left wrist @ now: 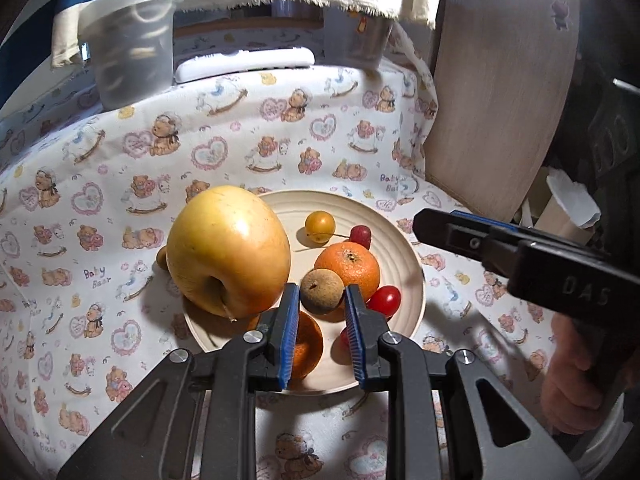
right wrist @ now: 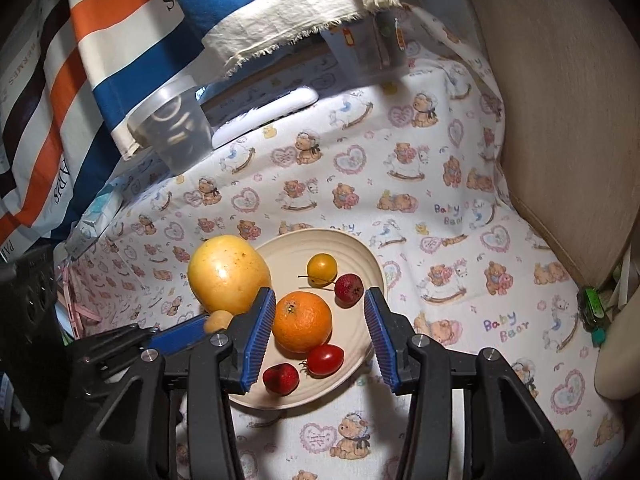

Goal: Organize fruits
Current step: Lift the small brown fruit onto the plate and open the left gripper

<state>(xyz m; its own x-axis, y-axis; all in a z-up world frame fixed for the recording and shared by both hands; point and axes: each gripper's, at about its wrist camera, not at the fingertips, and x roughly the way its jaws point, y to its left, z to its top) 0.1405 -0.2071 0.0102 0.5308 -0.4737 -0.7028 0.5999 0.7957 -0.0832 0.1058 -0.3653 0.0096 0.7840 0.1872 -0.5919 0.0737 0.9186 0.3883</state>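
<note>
Longan (left wrist: 322, 292) sitting pinched in left gripper (left wrist: 322, 300), slipping a risk over plate (left wrist: 412, 264); right gripper (right wrist: 320, 314) hanging part-open, empty; apple (left wrist: 228, 250) overhanging rim, rolling likely.

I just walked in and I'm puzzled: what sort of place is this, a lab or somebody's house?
Most likely a home, not a lab. The table wears a nursery-style teddy bear cloth, a cream plate holds everyday fruit such as an orange, and a striped towel hangs behind.
</note>
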